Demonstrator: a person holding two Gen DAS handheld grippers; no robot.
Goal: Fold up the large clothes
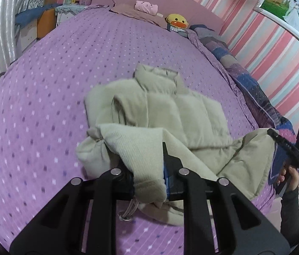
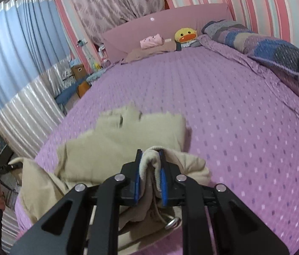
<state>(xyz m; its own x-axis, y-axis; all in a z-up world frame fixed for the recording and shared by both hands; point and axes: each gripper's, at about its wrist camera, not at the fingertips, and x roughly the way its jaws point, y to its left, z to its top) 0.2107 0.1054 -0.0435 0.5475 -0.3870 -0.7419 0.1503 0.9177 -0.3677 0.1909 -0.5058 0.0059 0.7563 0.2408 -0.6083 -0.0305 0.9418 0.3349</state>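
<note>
Jacket: I saw the beige padded jacket (image 1: 170,114) lying on the purple bedspread (image 1: 43,106), collar toward the headboard, its near hem raised off the bed at two corners.
Left gripper: my left gripper (image 1: 149,170) was clamped on the hem near a drawstring; cloth draped over the fingers and hid most of the blue pads.
Right gripper: my right gripper (image 2: 150,170) was pinched on a folded bunch of hem, the blue pads (image 2: 137,176) pressing it from both sides.
Right gripper, seen from the left: it (image 1: 276,148) held the jacket's far corner, with the hand (image 1: 291,176) below it in a dark sleeve.
Left gripper, seen from the right: it (image 2: 11,166) showed at the frame's edge, gripping the other corner.
Cord: a drawstring with a metal ring (image 2: 171,223) hung beneath the right fingers.
Headboard end: a yellow duck toy (image 1: 177,21) and a pink bundle (image 1: 146,7) sat by the pink headboard.
Wall side: a rolled patchwork quilt (image 1: 244,78) lay along the striped wall.
</note>
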